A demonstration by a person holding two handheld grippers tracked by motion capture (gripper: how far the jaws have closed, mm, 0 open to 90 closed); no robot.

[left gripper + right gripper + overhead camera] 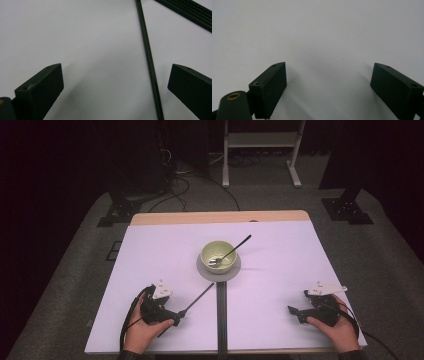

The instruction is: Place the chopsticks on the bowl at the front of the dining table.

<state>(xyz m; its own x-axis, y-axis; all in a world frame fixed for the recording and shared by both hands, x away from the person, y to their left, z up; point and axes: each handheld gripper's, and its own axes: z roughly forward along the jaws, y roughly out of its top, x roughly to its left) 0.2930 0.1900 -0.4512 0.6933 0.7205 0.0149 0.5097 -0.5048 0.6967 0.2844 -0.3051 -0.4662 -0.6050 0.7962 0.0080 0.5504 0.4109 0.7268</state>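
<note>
One pale green bowl [218,255] sits on a round grey saucer [218,269] near the middle of the white table [150,255]. In the bowl lies one utensil [229,253]: its metal head rests on the bowl's bottom, and its thin dark handle leans over the far right rim and points away toward the table's back edge. Whether it is a spoon or a fork is too small to tell. A second piece, a thin black rod [194,302], lies flat on the table, running on a slant from just below the saucer down toward the left gripper [172,316]. In the left gripper view the rod [149,57] is long, straight, narrow and matte, with a fine ribbed texture along its length; it passes between the jaws, nearer the right-hand one, touching neither. The left gripper's jaws stand wide apart, low over the table, around the rod's near end. A dark ribbed strip [221,317] runs down the table's middle to the front edge, just beside the rod. The right gripper [294,310] rests well apart at the front right, jaws also spread wide, with bare tabletop between them. Count: one bowl, one saucer, one utensil, one rod, two grippers.
</note>
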